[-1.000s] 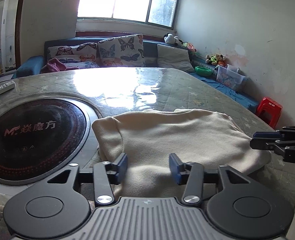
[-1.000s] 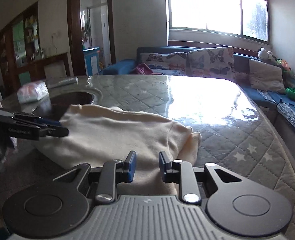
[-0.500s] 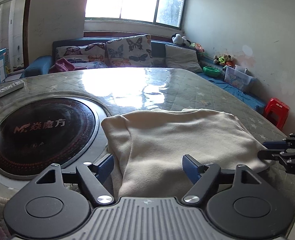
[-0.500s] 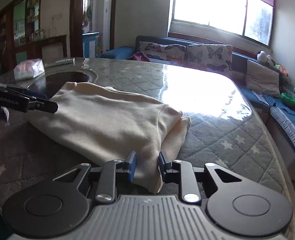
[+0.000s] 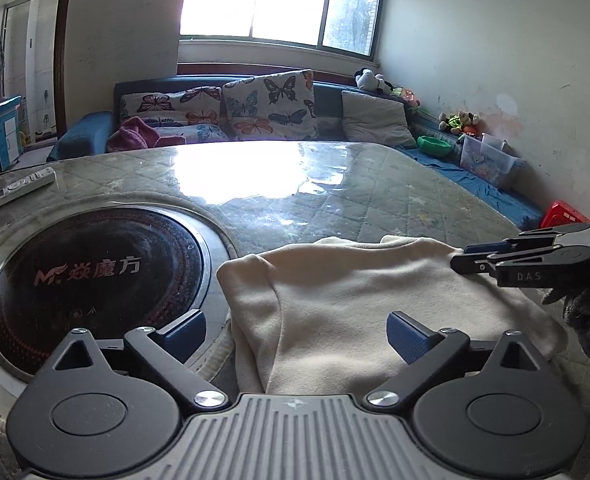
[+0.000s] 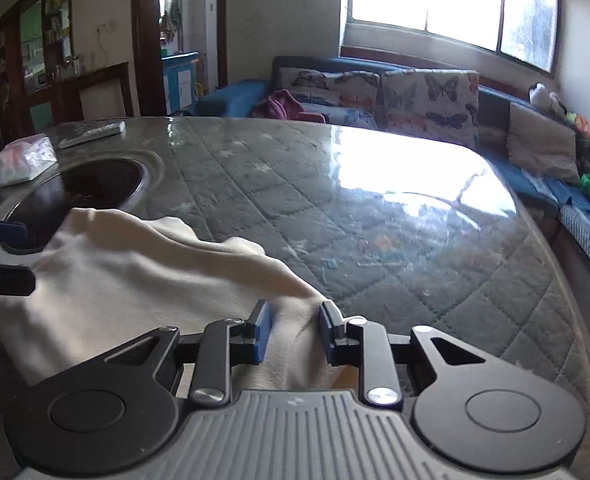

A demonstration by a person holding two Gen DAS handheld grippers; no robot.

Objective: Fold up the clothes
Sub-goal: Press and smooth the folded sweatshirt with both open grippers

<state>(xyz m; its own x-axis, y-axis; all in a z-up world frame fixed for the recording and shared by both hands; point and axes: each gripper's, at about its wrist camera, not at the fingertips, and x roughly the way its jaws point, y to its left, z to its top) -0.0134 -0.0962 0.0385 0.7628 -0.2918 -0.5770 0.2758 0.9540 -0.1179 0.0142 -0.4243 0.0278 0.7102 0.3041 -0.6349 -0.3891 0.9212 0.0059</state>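
A folded cream garment point(image 5: 359, 304) lies on the quilted table near its front edge, beside the round black hotplate point(image 5: 91, 276). My left gripper point(image 5: 297, 330) is wide open over the garment's left part, its jaws apart and holding nothing. My right gripper point(image 6: 293, 330) is over the garment's right end point(image 6: 143, 280), its jaws narrowly apart with a fold of cloth between the pads; the pads do not press it. The right gripper also shows in the left wrist view point(image 5: 523, 264) at the garment's far right edge.
A remote point(image 5: 19, 188) and a white packet point(image 6: 23, 160) lie at the table's left. A sofa with butterfly cushions point(image 5: 267, 104) stands behind the table. A red stool point(image 5: 563, 216) and toy bins point(image 5: 487, 160) are along the right wall.
My left gripper has opened wide and let go of the garment. My right gripper has swung right and lowered onto the garment's right end, and its jaws have parted a little.
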